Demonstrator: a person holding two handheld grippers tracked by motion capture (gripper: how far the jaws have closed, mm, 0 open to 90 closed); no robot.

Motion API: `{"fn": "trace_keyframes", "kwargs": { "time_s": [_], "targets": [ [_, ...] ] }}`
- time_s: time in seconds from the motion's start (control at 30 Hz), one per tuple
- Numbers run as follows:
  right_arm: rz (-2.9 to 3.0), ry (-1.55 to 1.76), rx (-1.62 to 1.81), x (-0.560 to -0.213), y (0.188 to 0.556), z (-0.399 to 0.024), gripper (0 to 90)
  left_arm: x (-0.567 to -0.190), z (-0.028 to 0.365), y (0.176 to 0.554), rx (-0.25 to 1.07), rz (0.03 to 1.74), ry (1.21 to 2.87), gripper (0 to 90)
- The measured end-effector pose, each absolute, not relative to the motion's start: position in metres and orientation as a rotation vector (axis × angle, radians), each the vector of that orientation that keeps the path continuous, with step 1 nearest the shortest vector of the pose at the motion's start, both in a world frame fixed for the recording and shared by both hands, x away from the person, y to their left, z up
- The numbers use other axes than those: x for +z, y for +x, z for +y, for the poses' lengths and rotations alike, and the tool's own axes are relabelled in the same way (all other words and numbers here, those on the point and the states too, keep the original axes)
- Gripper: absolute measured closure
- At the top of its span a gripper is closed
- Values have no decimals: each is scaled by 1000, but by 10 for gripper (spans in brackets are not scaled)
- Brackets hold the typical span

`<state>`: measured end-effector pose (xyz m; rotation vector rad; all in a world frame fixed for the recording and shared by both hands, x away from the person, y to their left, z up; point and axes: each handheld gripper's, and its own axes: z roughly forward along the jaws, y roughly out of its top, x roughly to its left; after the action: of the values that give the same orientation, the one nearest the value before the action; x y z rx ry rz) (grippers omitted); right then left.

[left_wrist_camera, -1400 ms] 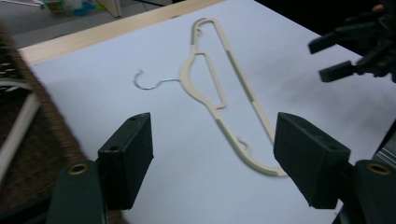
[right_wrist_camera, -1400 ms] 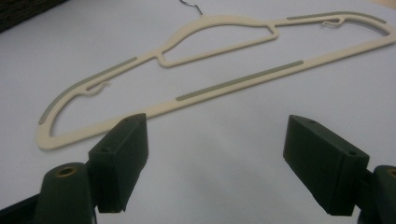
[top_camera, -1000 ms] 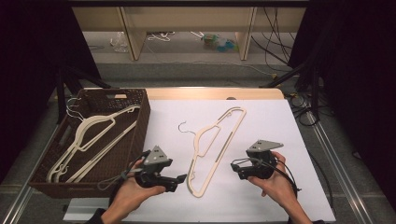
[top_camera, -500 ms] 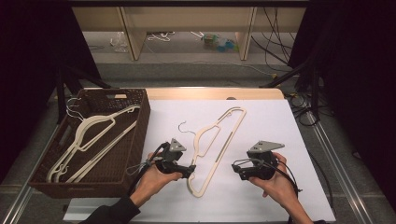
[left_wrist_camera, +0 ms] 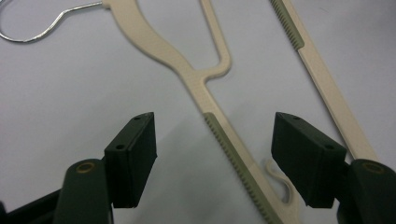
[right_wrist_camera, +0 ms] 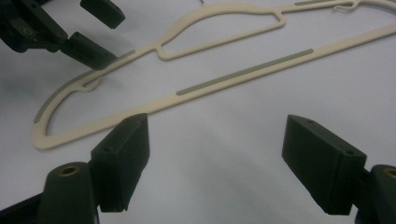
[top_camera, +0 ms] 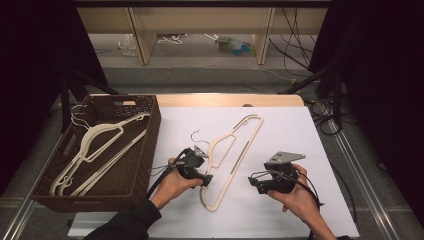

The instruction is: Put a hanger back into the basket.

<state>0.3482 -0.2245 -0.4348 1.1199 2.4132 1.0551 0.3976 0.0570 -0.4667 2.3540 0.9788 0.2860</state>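
Left claw (top_camera: 204, 178) is spread, straddling the near arm of the cream hanger (top_camera: 231, 150) on the white surface (top_camera: 300, 130); its jaws have just been closing, and the pads are not touching the arm yet. Nothing blocks it. Wicker basket (top_camera: 150, 130) with more hangers (top_camera: 95, 150) sits left of it. Right claw (top_camera: 252, 182) is spread and empty, right of the hanger. Compared with earlier, the left claw has shifted from the basket edge onto the hanger; the right is unchanged.
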Motion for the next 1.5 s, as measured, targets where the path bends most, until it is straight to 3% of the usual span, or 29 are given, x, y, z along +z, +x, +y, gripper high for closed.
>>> {"fn": "trace_keyframes", "kwargs": {
  "time_s": [0.77,1.23,1.43,1.5],
  "targets": [
    [2415,1123,1062,-435,346,-224,244,-474,45,403,236,963,2443,363],
    [2426,1099,1056,-433,344,-221,250,-469,55,406,234,889,2512,694],
    [2427,1084,1052,-434,345,-223,251,-464,60,411,291,875,2618,721],
    [2430,1086,1052,-434,345,-222,252,-464,63,415,272,909,2619,690]
  ]
}}
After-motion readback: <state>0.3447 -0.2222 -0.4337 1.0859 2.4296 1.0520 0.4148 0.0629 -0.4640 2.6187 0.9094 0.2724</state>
